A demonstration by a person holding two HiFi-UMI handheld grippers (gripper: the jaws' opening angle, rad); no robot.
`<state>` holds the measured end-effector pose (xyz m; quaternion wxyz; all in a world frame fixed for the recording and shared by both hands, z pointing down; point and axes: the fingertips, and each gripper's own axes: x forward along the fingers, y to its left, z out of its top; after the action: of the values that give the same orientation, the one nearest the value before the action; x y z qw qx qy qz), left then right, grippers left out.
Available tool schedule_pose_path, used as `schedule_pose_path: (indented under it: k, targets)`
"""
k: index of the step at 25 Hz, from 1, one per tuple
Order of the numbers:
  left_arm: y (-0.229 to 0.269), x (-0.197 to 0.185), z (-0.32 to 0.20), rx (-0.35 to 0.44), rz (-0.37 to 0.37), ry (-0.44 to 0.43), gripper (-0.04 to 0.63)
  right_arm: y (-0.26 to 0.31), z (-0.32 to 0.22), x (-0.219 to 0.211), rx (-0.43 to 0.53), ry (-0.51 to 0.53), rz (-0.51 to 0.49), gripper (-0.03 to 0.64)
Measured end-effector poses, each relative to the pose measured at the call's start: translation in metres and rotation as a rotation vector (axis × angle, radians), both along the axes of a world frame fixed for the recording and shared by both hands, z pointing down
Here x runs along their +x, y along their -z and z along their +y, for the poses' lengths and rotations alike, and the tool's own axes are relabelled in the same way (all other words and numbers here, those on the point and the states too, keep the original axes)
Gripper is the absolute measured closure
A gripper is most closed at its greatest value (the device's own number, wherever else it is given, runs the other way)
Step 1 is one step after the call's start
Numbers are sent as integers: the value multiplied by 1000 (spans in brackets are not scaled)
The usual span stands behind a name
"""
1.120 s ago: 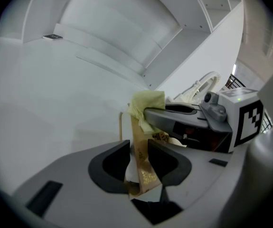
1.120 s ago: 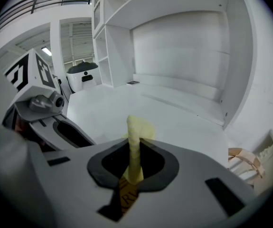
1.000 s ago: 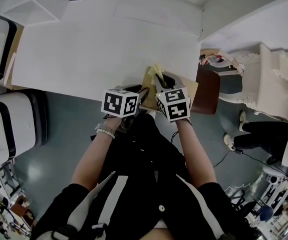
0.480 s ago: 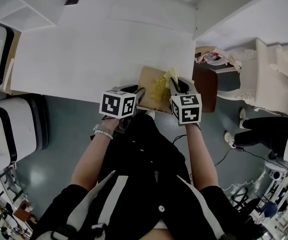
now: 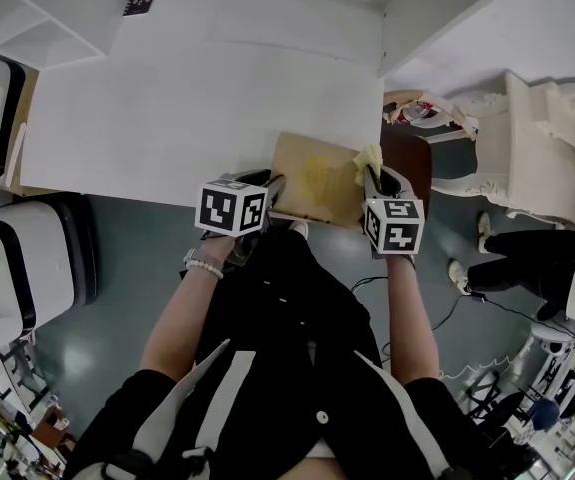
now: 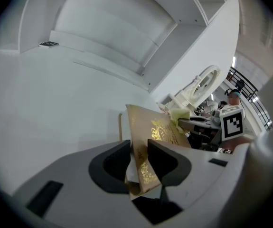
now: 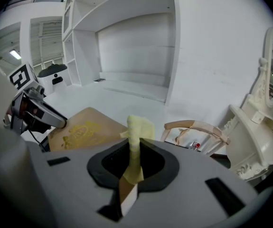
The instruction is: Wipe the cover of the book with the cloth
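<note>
The left claw [image 6: 138,158] is clamped on the book [image 5: 312,178], which stretches ahead of it over the tabletop [image 5: 197,118] edge. The right claw [image 7: 134,160] pinches the yellow cloth [image 7: 138,127], with the book to its left.

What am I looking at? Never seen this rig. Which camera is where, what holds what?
No robot: a person holds a two-jaw gripper in each hand; the marker cubes belong to them. The head view looks down from the person's head; the other two views ride on the grippers, looking along their jaws. At the near edge of the white table is a tan book with a gold-printed cover. The left gripper is clamped on the book's near edge. The right gripper pinches a pale yellow cloth by the book's right edge.
</note>
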<state>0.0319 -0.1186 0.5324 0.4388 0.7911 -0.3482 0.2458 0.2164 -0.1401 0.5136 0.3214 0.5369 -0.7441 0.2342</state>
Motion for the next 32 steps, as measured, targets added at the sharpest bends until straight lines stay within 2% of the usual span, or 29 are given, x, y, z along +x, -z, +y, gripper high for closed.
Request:
schedule_pose_path:
  k: [11, 18, 25, 32]
  targets:
    - [1, -1, 0, 2, -8, -6, 482, 1, 9, 23, -6, -49, 21, 580]
    - [1, -1, 0, -3, -8, -10, 482, 19, 3, 3, 19, -69, -119, 580]
    - [-1, 1, 0, 2, -13, -2, 482, 40, -9, -52, 69, 70, -160, 580]
    - [-1, 0, 0, 3, -11, 10, 482, 41, -3, -119, 55, 249, -186, 581]
